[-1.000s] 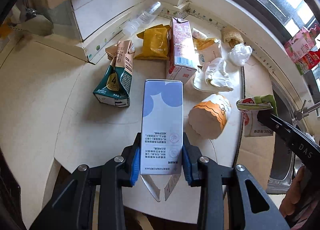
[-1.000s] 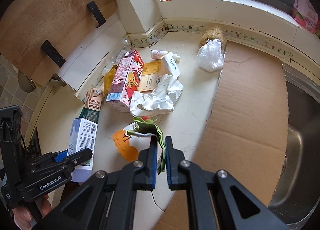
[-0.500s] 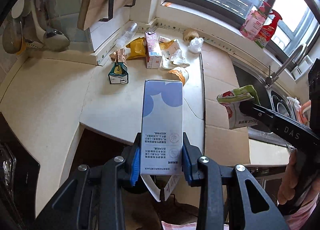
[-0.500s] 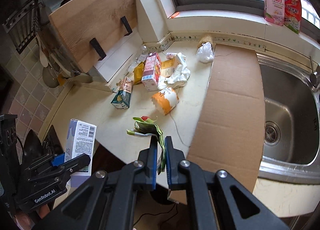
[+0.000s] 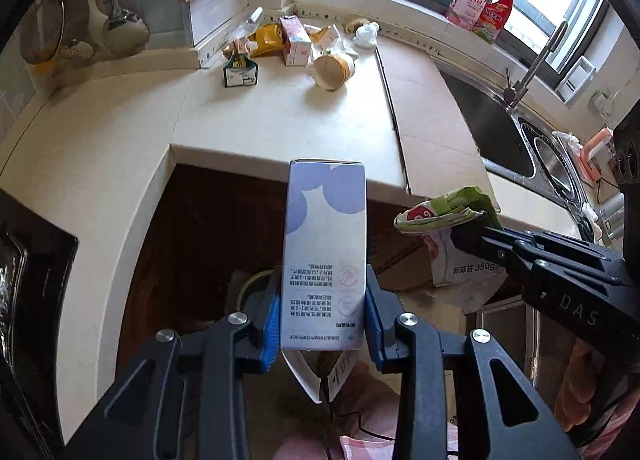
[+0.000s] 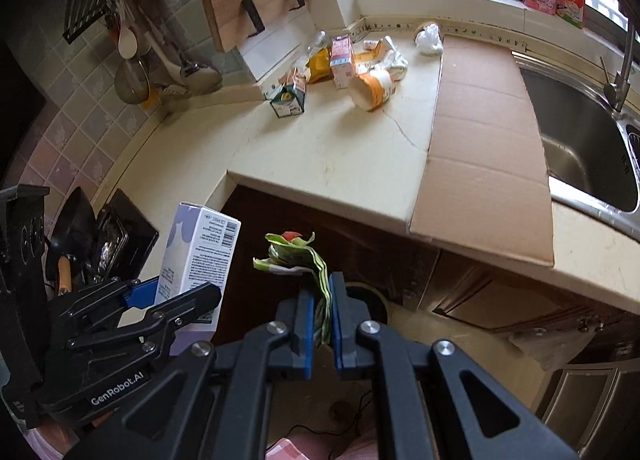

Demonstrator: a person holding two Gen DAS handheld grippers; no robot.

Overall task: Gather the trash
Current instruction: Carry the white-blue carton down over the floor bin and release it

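Grippers, two: left gripper (image 5: 322, 324) clamps one carton (image 5: 325, 252), right gripper (image 6: 320, 318) one wrapper (image 6: 298, 256).

Both tools are black with blue pads and silver screws: left tool (image 5: 322, 324) marked "GenRobot.AI", right tool (image 6: 320, 320) "DAS".

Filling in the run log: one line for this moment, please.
left gripper: shut on blue carton | right gripper: shut on green wrapper | both off counter
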